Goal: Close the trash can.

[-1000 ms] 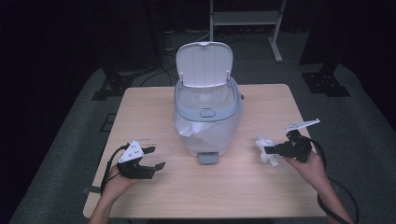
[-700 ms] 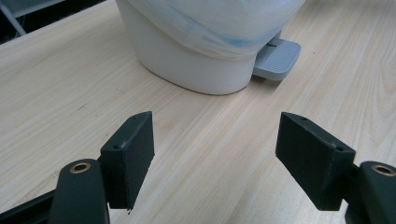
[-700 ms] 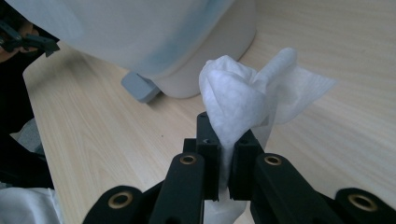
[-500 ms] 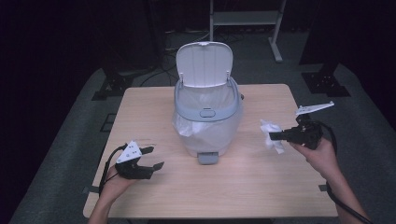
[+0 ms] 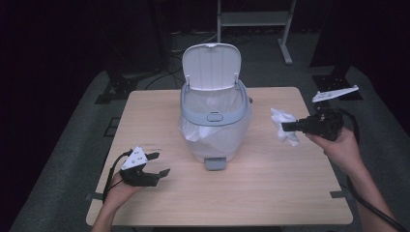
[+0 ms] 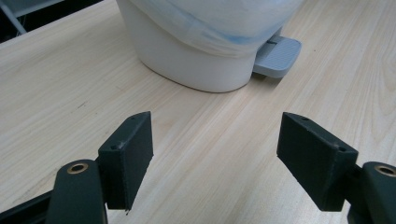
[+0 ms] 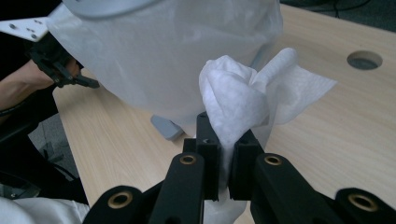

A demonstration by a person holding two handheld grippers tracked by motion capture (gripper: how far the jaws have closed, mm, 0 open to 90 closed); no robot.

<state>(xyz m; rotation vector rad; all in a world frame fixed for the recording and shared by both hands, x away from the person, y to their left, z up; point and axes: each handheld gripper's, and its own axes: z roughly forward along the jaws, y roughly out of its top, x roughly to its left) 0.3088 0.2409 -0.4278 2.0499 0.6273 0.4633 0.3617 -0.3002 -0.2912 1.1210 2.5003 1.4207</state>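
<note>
Nearest the person, the left gripper rests low on the wooden table at its front left, jaws spread wide with nothing between them. Farther in, the right gripper is held above the table's right side, jaws pinching a crumpled white tissue just beside the pedal bin. The bin stands mid-table, plastic-lined, its lid raised.

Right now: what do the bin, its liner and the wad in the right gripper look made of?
Bin: smooth matte moulded plastic, white body, grey-blue rim and pedal.
Liner: thin translucent plastic film, wrinkled and slack.
Wad: soft fibrous white sheet, probably tissue or a nonwoven wipe; it creases without gloss, pinched in the right gripper.
</note>
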